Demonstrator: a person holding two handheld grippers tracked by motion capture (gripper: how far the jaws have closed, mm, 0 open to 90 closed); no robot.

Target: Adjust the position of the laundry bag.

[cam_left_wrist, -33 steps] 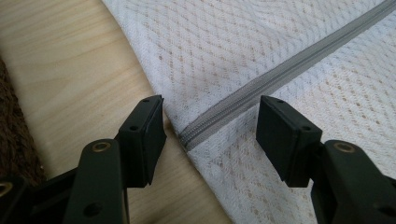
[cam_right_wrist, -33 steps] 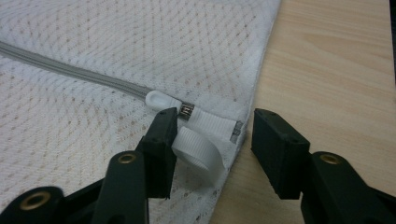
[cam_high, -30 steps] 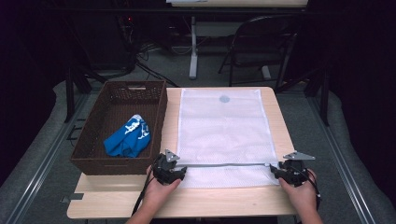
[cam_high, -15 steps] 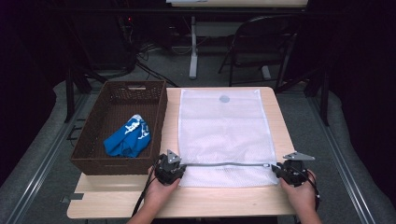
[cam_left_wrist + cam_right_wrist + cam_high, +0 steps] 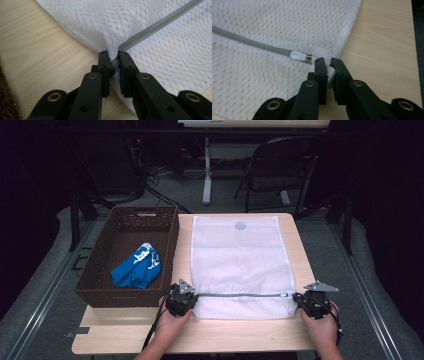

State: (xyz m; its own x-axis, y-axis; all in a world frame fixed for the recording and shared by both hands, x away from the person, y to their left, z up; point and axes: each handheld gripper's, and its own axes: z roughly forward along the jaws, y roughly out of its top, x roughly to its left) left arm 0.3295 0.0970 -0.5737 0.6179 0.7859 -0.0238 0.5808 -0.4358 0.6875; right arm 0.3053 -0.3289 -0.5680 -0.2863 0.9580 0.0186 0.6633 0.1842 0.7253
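Each gripper is black: the left gripper (image 5: 181,299) and the right gripper (image 5: 312,302) both carry a grey three-cornered plate on top. Up close the jaws are flat, blocky pads on jointed bars, pinned with brass-ringed rivets and small dark screws (two on each pad). A black cable trails from each one. The forearms are bare, without sleeves.

One white mesh bag (image 5: 240,265) was counted on the worktop (image 5: 240,335), with one grey zip (image 5: 240,295) across it, one white zip pull (image 5: 298,56) and one round grey mark (image 5: 240,226). One brown wicker basket (image 5: 100,270) was seen, with one blue cloth (image 5: 135,270) inside. Two hand-held grippers were counted, the left hand-held gripper (image 5: 187,301) and the right hand-held gripper (image 5: 301,300).
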